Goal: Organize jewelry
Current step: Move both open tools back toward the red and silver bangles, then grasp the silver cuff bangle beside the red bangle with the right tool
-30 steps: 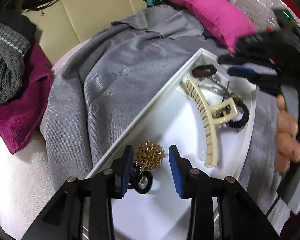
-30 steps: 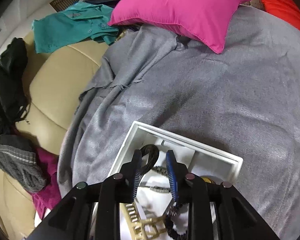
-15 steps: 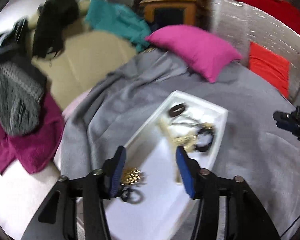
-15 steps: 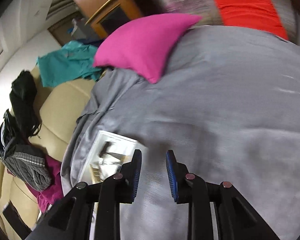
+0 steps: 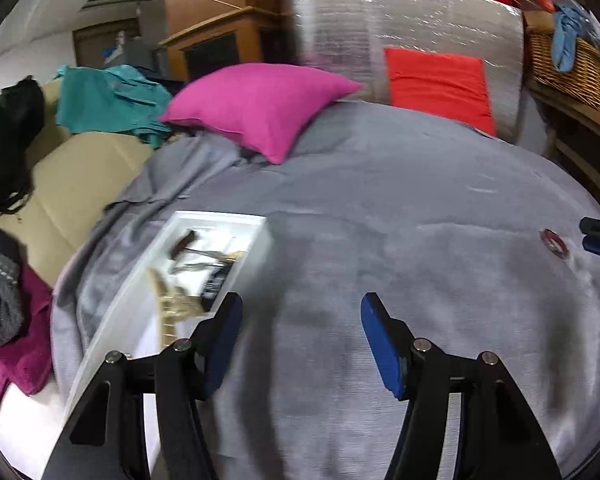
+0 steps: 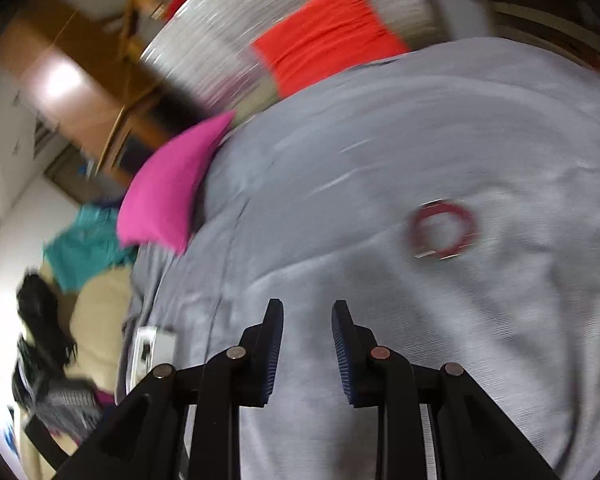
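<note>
A plain grey woven blanket [image 5: 380, 208] carries a white rectangular tray [image 5: 256, 248], a dark red ring-shaped bangle [image 6: 444, 230], a magenta fabric pillow [image 5: 256, 108] and an orange-red cushion [image 5: 436, 84].

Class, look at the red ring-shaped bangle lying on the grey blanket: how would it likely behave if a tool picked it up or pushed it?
The red bangle keeps a round hoop shape, so it is probably stiff. It looks thin, so likely light. Lying flat on the soft grey blanket, it should slide rather than roll, and its low edge may be hard to pinch.
</note>
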### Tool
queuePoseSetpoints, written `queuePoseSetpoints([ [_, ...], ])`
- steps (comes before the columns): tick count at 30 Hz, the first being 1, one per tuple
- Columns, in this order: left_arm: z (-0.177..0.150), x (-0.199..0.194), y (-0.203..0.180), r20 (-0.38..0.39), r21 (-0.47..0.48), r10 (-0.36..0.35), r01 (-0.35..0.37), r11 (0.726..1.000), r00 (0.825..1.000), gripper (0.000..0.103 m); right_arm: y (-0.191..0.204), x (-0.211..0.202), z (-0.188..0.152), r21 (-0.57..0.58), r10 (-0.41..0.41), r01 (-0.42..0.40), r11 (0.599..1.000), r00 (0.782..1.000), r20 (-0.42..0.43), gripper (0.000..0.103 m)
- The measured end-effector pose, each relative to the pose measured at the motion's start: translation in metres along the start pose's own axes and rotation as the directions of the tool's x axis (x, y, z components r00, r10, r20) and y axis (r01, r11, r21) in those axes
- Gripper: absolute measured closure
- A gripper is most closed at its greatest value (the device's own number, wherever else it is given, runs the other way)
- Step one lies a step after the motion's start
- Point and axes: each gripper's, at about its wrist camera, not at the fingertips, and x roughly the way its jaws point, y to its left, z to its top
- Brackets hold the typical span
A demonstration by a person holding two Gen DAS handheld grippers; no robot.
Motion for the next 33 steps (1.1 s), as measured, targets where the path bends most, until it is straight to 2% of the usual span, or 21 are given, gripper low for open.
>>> queuePoseSetpoints([
  [8, 0.005, 0.014, -0.047, -0.045, 0.013, -0.074, 0.074, 0.997, 0.996, 0.041, -0.075, -0.030, 0.024, 0.168, -0.029, 0.021, 0.986, 0.999, 0.044, 0.075],
  [14, 0.011, 0.023, -0.087, -0.059, 0.046, -0.143, 0.145, 0.988, 0.988, 0.041, -0.097, -0.039, 0.030, 0.210, -0.033, 0.024, 0.977, 0.999, 0.040, 0.075],
  [17, 0.017, 0.026, -0.111, -0.059, 0.061, -0.201, 0.204, 0.977, 0.978, 0.042, -0.105, -0.039, 0.033, 0.212, -0.030, 0.026, 0.977, 0.999, 0.020, 0.075],
  [18, 0.020, 0.030, -0.121, -0.072, 0.057, -0.240, 0.245, 0.968, 0.968, 0.047, -0.108, -0.041, 0.032, 0.212, -0.033, 0.029, 0.977, 0.999, 0.016, 0.075],
  [19, 0.022, 0.033, -0.126, -0.086, 0.050, -0.271, 0.275, 0.960, 0.959, 0.057, -0.111, -0.040, 0.033, 0.215, -0.034, 0.031, 0.976, 0.999, 0.011, 0.075],
  [20, 0.026, 0.040, -0.138, -0.119, 0.035, -0.333, 0.339, 0.940, 0.935, 0.063, -0.114, -0.039, 0.034, 0.219, -0.034, 0.032, 0.975, 0.999, 0.005, 0.075],
  [23, 0.035, 0.057, -0.166, -0.163, 0.031, -0.391, 0.401, 0.915, 0.906, 0.065, -0.117, -0.031, 0.037, 0.212, -0.028, 0.031, 0.977, 0.999, -0.018, 0.075],
  [24, 0.036, 0.061, -0.177, -0.169, 0.051, -0.394, 0.407, 0.912, 0.904, 0.066, -0.116, -0.027, 0.039, 0.209, -0.016, 0.021, 0.978, 1.000, -0.027, 0.075],
  [26, 0.037, 0.073, -0.196, -0.179, 0.092, -0.357, 0.377, 0.922, 0.917, 0.067, -0.118, -0.018, 0.043, 0.223, 0.042, -0.030, 0.974, 0.998, -0.051, 0.075],
  [30, 0.031, 0.093, -0.203, -0.233, 0.054, -0.340, 0.361, 0.931, 0.911, 0.067, -0.125, 0.008, 0.053, 0.274, 0.105, -0.076, 0.959, 0.990, -0.092, 0.075],
  [33, 0.033, 0.096, -0.202, -0.217, 0.066, -0.303, 0.324, 0.944, 0.928, 0.067, -0.125, 0.027, 0.056, 0.295, 0.127, -0.085, 0.952, 0.984, -0.124, 0.074],
])
